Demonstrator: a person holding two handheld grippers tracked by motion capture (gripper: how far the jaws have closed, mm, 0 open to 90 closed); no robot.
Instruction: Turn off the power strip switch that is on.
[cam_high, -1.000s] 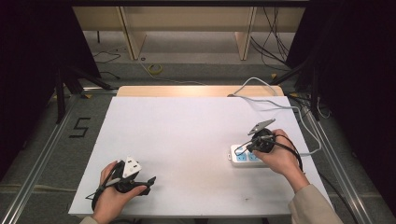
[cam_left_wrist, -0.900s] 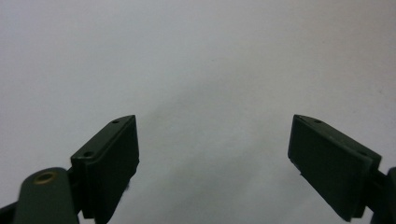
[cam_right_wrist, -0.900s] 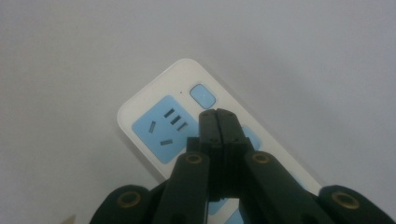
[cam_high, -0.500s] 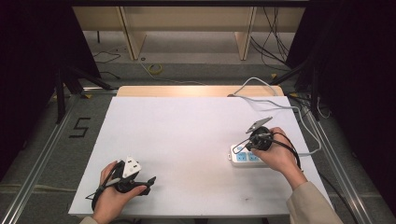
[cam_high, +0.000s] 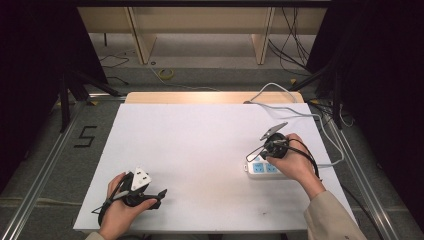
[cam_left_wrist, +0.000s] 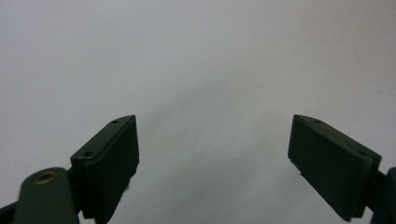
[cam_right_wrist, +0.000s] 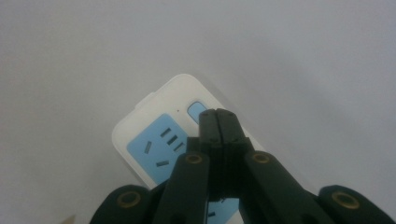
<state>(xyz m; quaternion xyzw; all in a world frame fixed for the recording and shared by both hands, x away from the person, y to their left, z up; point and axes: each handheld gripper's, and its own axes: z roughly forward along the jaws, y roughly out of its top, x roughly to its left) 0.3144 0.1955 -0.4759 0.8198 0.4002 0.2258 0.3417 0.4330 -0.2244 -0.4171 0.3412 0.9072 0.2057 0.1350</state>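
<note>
Right gripper (cam_right_wrist: 218, 116), jaws pressed together, tip over the blue button (cam_right_wrist: 195, 110) at the rounded end of the power strip (cam_high: 260, 170). The strip lies lengthwise left to right near the table's (cam_high: 200, 150) right edge. Left gripper (cam_left_wrist: 215, 154), jaws spread, over bare tabletop at the near left.

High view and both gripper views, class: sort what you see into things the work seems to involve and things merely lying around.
Seemingly in the job:
- white plastic power strip with blue socket faces
- its small blue switch, at the shut right claw
- right hand

Lying about or idle:
- open left claw over bare white tabletop
- yellow cable coil on the floor
</note>
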